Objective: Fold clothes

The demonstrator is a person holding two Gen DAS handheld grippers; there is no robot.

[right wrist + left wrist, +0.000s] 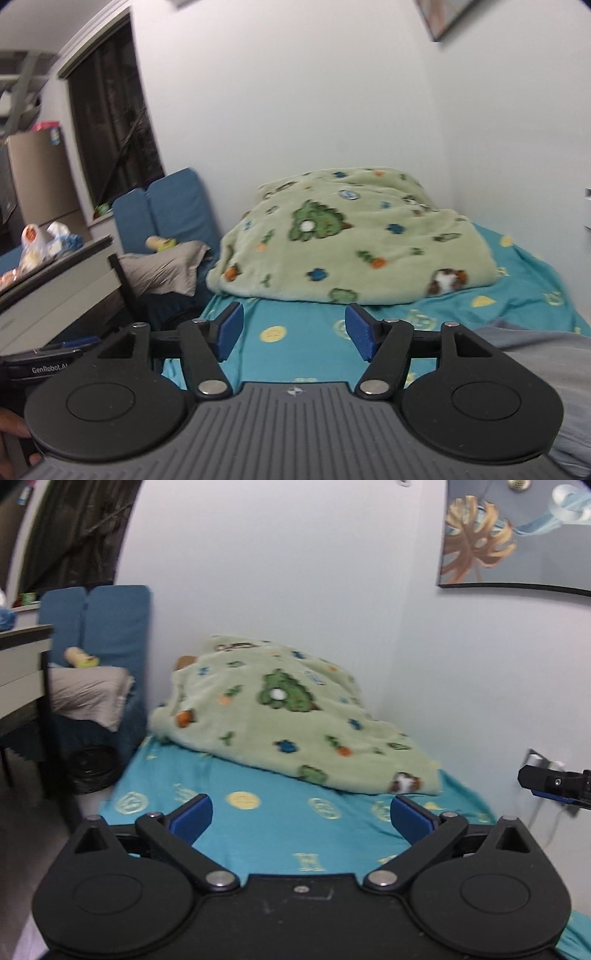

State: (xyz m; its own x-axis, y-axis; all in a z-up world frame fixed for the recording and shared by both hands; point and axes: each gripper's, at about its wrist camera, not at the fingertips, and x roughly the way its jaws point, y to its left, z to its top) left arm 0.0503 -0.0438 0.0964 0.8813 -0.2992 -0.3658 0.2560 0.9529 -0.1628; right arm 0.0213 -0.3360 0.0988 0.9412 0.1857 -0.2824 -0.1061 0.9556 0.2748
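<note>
Both wrist views face the bed (280, 834) lengthwise.

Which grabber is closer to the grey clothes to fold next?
Probably the right gripper: the grey garment lies just beside it on the bed sheet. The left gripper faces only sheet and the green blanket. Both are open and empty.

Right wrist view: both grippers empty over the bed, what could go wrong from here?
1. The grey garment lies low at the right edge, barely in frame; with the right gripper open and aimed past it, a grasp may miss.
2. The green fleece blanket with cartoon prints is heaped on the turquoise patterned bedsheet; fingers could pinch sheet or blanket instead.
3. The left gripper, open, sits close beside the right; they could collide.
</note>
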